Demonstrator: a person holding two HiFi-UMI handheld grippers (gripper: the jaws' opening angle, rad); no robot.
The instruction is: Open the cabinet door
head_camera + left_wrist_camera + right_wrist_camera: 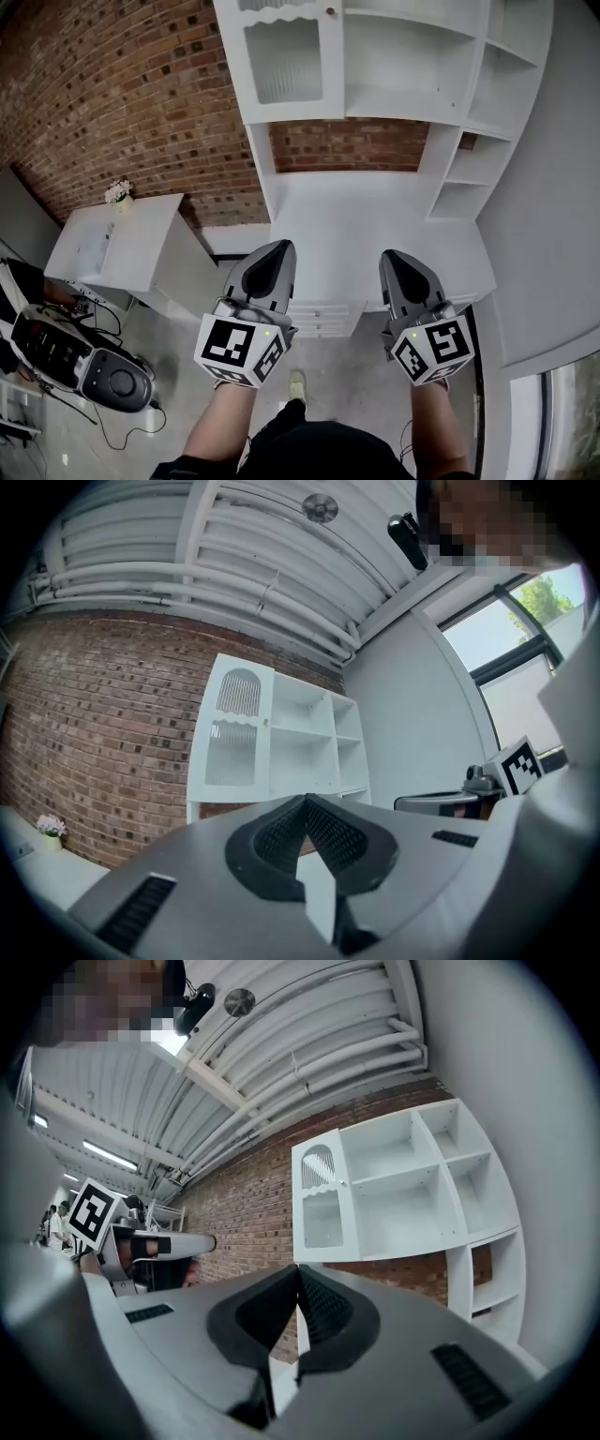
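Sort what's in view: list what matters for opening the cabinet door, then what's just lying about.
For the job:
cabinet door, closed
its knob
left gripper and right gripper, both shut and empty

Lying about:
side table
flower pot
black device
open shelves

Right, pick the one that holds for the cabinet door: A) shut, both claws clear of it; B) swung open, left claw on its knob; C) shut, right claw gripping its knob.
A: the cabinet door lies flush, not swung out, and the left claw and right claw, both shut and empty, hover short of it.
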